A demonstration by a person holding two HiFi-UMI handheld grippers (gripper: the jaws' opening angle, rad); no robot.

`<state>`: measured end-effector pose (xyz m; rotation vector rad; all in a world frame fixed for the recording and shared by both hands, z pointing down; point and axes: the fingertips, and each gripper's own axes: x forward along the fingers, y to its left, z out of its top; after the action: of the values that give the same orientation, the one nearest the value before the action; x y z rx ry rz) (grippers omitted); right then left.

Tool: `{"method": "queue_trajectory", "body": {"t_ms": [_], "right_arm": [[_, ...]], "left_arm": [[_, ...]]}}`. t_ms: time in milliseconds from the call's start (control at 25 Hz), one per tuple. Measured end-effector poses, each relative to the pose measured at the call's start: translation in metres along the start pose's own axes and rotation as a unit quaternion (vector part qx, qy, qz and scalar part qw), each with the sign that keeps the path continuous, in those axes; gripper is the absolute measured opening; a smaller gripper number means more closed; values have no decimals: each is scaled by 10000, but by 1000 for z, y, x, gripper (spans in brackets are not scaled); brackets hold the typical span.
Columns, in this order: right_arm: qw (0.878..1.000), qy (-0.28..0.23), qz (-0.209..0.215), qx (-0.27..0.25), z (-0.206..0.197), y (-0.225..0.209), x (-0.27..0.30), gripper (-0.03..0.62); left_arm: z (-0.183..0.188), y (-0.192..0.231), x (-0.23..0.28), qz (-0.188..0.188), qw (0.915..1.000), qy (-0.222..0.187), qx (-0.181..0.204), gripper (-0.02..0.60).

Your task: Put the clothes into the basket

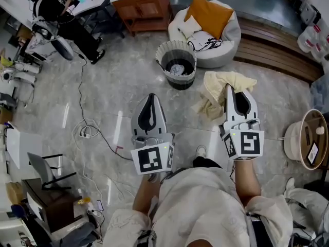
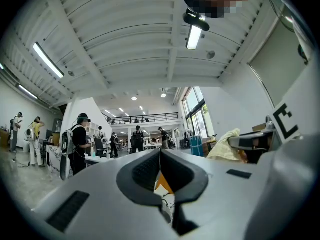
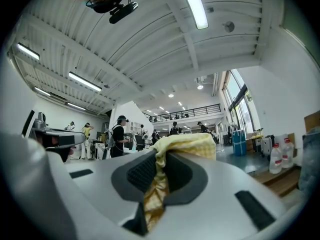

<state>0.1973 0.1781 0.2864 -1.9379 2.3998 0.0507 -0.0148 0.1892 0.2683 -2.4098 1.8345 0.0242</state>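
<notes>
A pale yellow cloth (image 1: 215, 84) hangs from my right gripper (image 1: 228, 88), which is shut on it; in the right gripper view the cloth (image 3: 191, 144) bunches over the closed jaws of that gripper (image 3: 158, 158). My left gripper (image 1: 151, 96) is held level beside it, shut with nothing between its jaws (image 2: 160, 156). The left gripper view also catches the yellow cloth (image 2: 226, 151) at its right. The round striped basket (image 1: 180, 82) stands on the floor ahead, between the two grippers, with dark clothing inside.
Behind the basket sits a grey beanbag (image 1: 229, 37) with an orange cushion (image 1: 208, 14). A cable (image 1: 81, 94) and a power strip (image 1: 85, 134) lie on the floor at left. A wooden cabinet (image 1: 141, 6), a wooden step (image 1: 277, 53) and a round tub (image 1: 307, 138) border the area.
</notes>
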Motion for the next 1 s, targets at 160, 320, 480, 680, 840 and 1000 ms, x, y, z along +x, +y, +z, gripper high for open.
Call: {"method": "queue_trajectory", "body": {"t_ms": [160,320,480,680,840,1000], "right_arm": [[10000,-4,11,4,-3,-28,14,18],[10000,26,96,-10,-8,-49,26,20],[9999,50,119,49,-15,-63,41,20],[9998,101,149,65,-25,-66,66,20],[9997,198,139,86,-33,-62,89,20],[9995,217,220,-17,-35,-49,119,20]], "left_arm": [[-1,-19,26,11,10000,-29,28,5],[-3,-32,45,102,9999,-47,16,5],[-6,-38,62,124,9999,4,40,5],[-16,-32,84,127,9999,68,22,5],[-27,-21,105,94,9999,70,-21,5],[-36,2,127,108,9998,97,-102,5]]}}
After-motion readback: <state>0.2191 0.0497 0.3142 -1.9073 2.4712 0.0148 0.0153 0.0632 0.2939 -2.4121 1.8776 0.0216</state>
